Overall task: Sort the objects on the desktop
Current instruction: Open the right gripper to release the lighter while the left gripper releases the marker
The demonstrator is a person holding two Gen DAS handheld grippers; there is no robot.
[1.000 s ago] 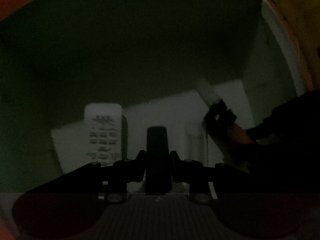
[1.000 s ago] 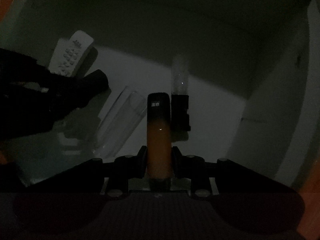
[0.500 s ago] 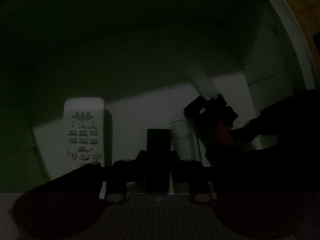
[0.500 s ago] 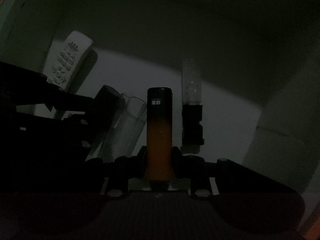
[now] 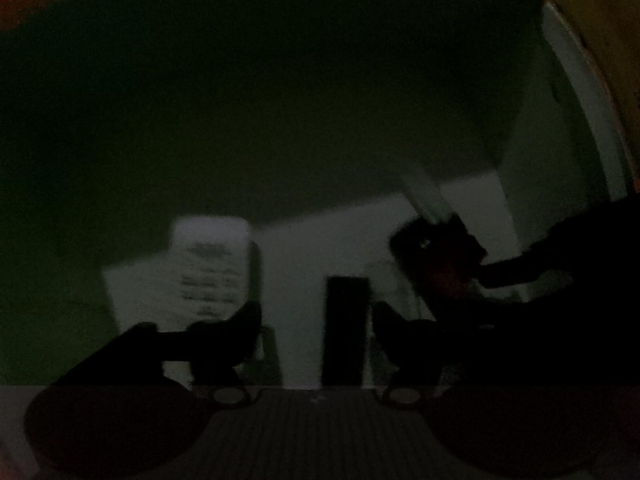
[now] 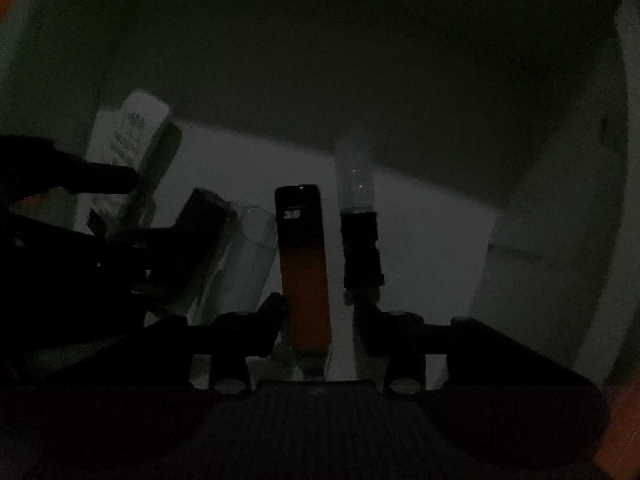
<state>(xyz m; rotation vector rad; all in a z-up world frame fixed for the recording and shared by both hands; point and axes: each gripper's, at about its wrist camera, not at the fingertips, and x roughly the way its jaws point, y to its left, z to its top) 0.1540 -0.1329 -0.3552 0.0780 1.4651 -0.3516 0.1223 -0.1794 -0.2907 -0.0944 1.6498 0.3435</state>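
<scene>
orange-black bar (image 6: 306, 268) between open right tool (image 6: 320, 312) tips

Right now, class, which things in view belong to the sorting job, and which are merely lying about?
Belong: white remote, dark block between the open left tongs, orange-and-black stick between the open right tongs, clear tube, black-and-clear cylinder, white box holding them.
Lying about: only the orange surface outside the box; too dark to see more.
</scene>
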